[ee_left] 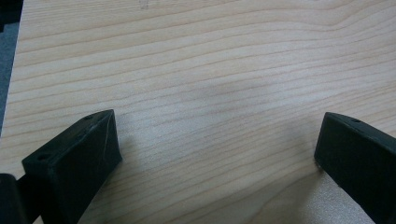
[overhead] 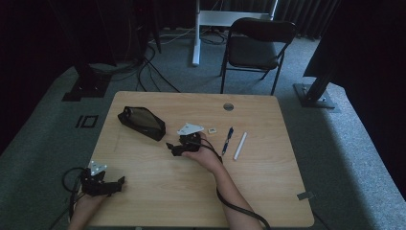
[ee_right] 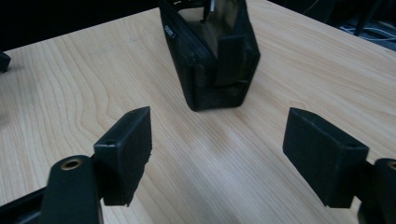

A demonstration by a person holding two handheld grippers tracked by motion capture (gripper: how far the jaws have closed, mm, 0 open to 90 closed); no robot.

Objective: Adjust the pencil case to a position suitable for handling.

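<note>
Grey carpet covers the floor around a light wooden counter with rounded corners and fine wavy grain. Behind it stands a black chair with thin metal legs.

A black pouch is the landmark on the counter. It is made of soft cloth, long and boxy, with a see-through mesh side. It lies toward the far left part of the counter.

The right tongs sit just to the right of the pouch, close to it but not touching. They point at the pouch's near end. In the right gripper view the pouch stands straight ahead of the two blocky black jaws, which are spread wide with bare wood between them. A flat grey three-cornered plate rides on top of these tongs.

The left tongs rest well away from the pouch, near the front left corner of the counter. Their jaws are spread wide too, with nothing between them but smooth wood.

Farther right of the pouch, past the right tongs, lie a small pale square piece, a dark blue pen and a thin white stick. A round grey hole is set in the counter near its far edge.
</note>
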